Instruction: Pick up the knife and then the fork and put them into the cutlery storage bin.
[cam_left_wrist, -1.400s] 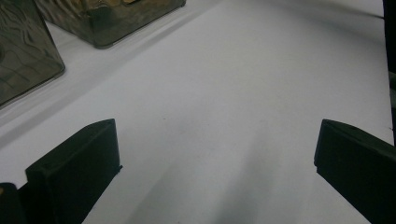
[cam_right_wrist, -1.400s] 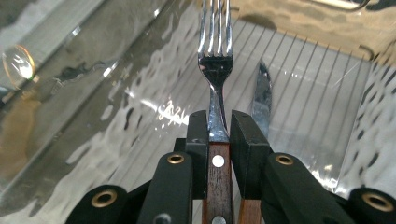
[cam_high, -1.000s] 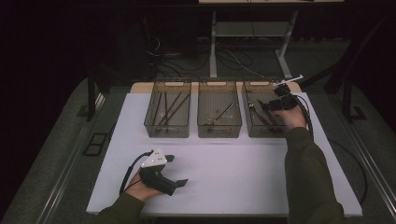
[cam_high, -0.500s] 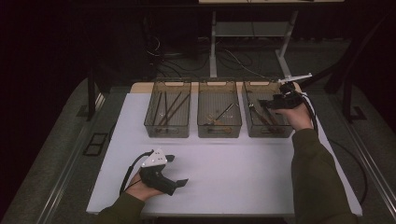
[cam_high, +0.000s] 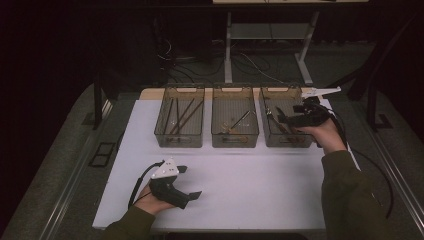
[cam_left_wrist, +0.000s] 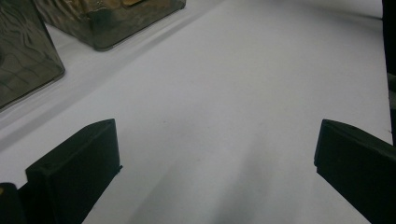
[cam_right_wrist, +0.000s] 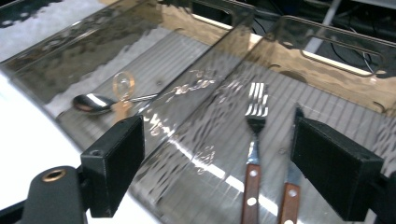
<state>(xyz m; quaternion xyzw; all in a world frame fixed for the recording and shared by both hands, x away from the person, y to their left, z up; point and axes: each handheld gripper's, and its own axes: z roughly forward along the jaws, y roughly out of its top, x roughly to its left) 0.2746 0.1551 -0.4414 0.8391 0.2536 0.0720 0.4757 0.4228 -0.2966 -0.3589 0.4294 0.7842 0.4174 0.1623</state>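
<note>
Three clear brownish bins stand in a row at the back of the white mat (cam_high: 260, 185). The left bin (cam_high: 180, 117) holds thin dark sticks, the middle bin (cam_high: 235, 117) a spoon (cam_right_wrist: 91, 103), and the right bin (cam_high: 280, 135) wooden-handled forks (cam_right_wrist: 254, 140). My right gripper (cam_high: 281, 118) (cam_right_wrist: 224, 158) hangs open over the right bin, its jaws either side of two fork handles without touching them. My left gripper (cam_high: 189, 182) (cam_left_wrist: 215, 158) rests open on the mat at the front left, with nothing between its jaws.
Beyond the bins are table legs (cam_high: 228, 55) and loose cables (cam_high: 175, 60) on the dark floor. A cable (cam_high: 372, 165) trails from the right gripper past the mat's right edge. Bin corners (cam_left_wrist: 28, 60) show at the upper left of the left gripper view.
The right gripper moved slightly away over the right bin, then came back nearer and lower. The left gripper has stayed in place.
</note>
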